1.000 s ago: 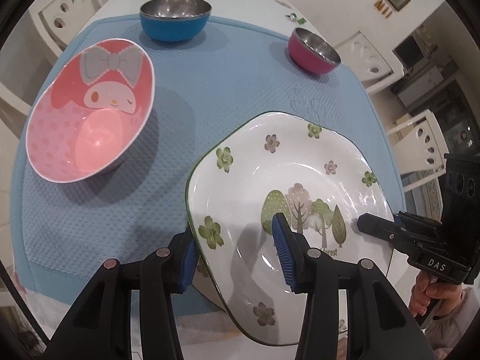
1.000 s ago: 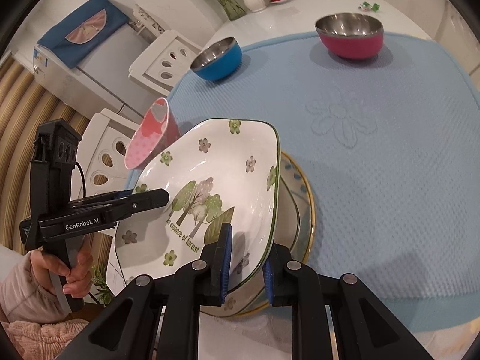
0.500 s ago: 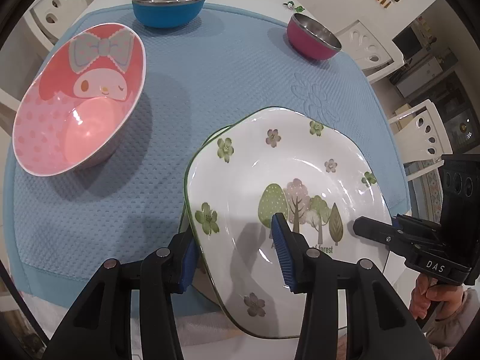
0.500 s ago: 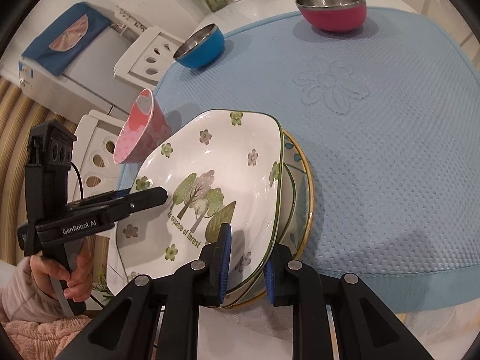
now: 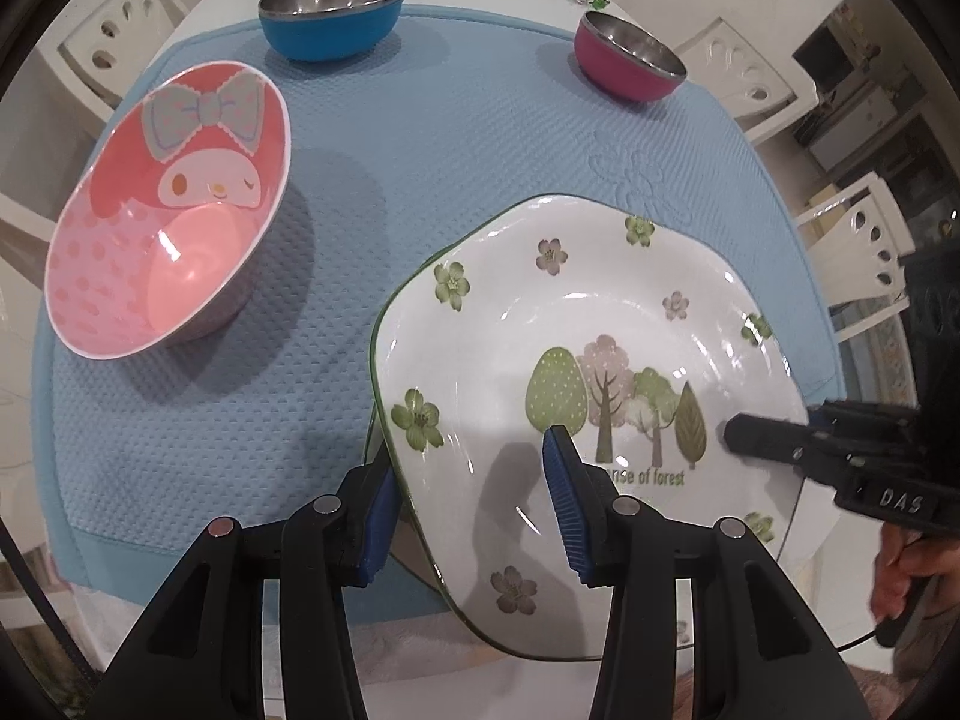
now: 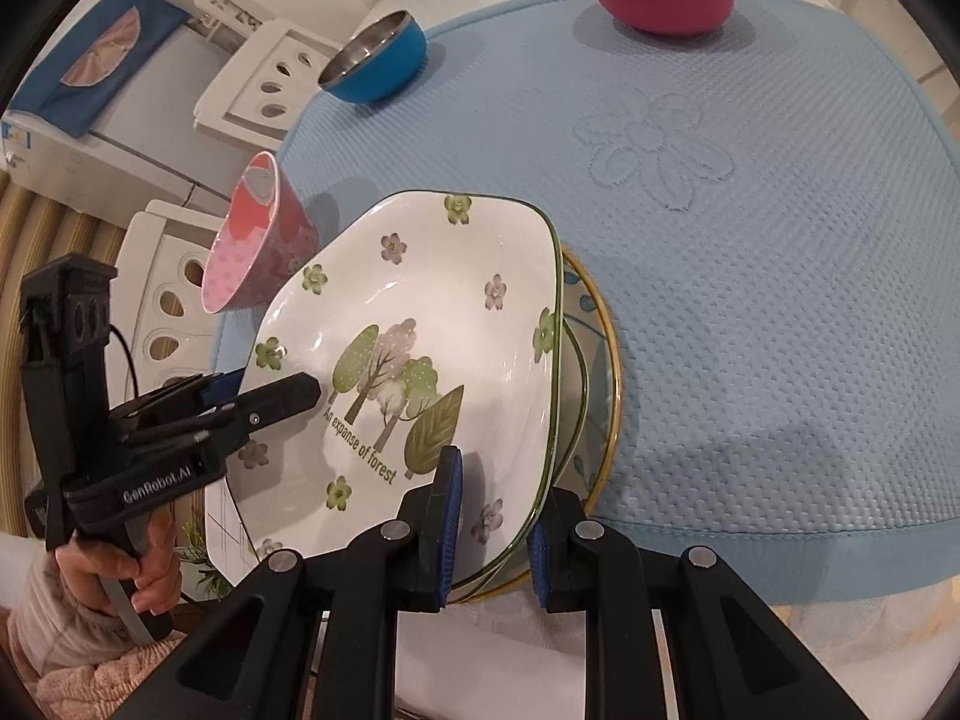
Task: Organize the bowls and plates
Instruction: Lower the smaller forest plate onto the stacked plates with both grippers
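Nearest my left gripper (image 5: 474, 516) I see the near edge of the forest plate (image 5: 576, 324), a white plate with trees and flowers, overhanging the front hem of the blue mat (image 5: 420, 138). Its rim runs between my fingers: the left pad sits outside and under the rim, the right pad (image 5: 564, 498) over the plate's face, and the jaws stand partly open; I cannot tell whether they press on it. My right gripper (image 6: 492, 516) is clamped almost fully closed on the plate's right rim, one pad above and one below. Under that rim lie a second green-rimmed plate and a gold-rimmed plate (image 6: 606, 354), stacked on the mat. To the right of my right fingers the mat is bare, with room up to the embossed flower (image 6: 654, 150). Left of my left fingers stands the pink character bowl (image 5: 168, 204), apart from the plate. Farthest off are the blue bowl (image 5: 330, 15) and the magenta bowl (image 5: 627, 63), well apart.
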